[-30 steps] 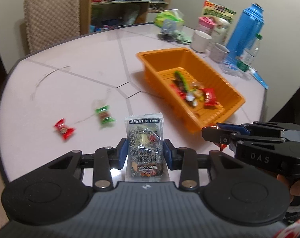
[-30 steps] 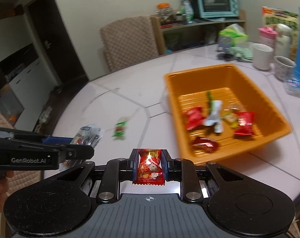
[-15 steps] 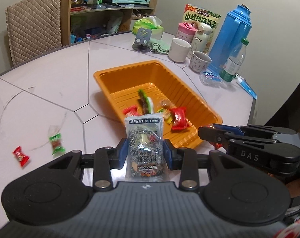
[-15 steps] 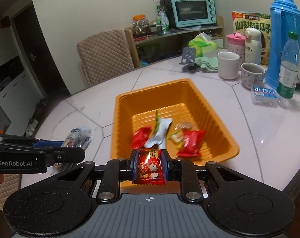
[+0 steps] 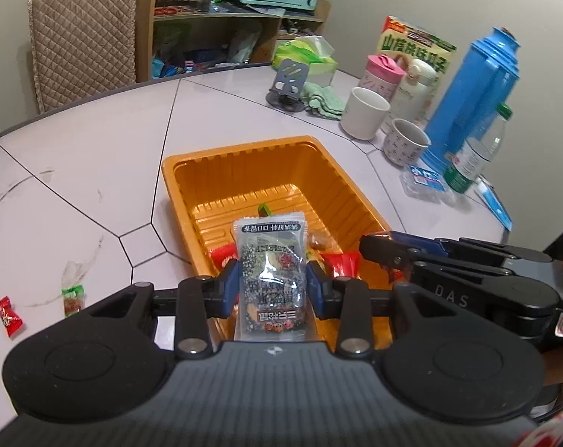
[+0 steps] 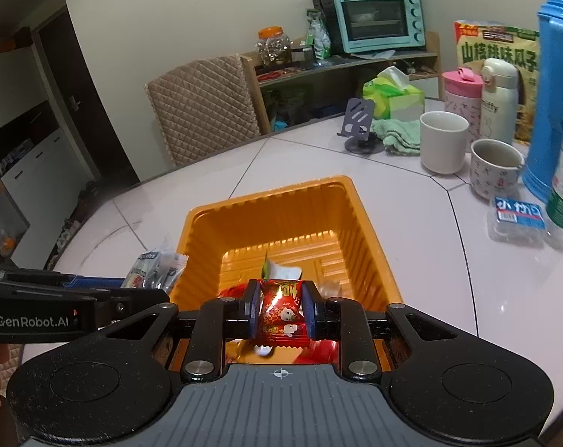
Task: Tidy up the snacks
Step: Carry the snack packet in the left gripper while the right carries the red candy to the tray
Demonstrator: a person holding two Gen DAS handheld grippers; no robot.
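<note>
Both tongs over the orange tray [image 5: 244, 156]; left tongs [image 5: 273, 290] clamped on a silvery snack pack [image 5: 270, 275]; right tongs [image 6: 280, 313] gripping a red candy [image 6: 280, 313].

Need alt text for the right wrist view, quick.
The right tongs grip a red candy packet over the near end of an orange bin that holds a few snacks. The left tongs, at the left edge, hold a grey snack pouch.
</note>
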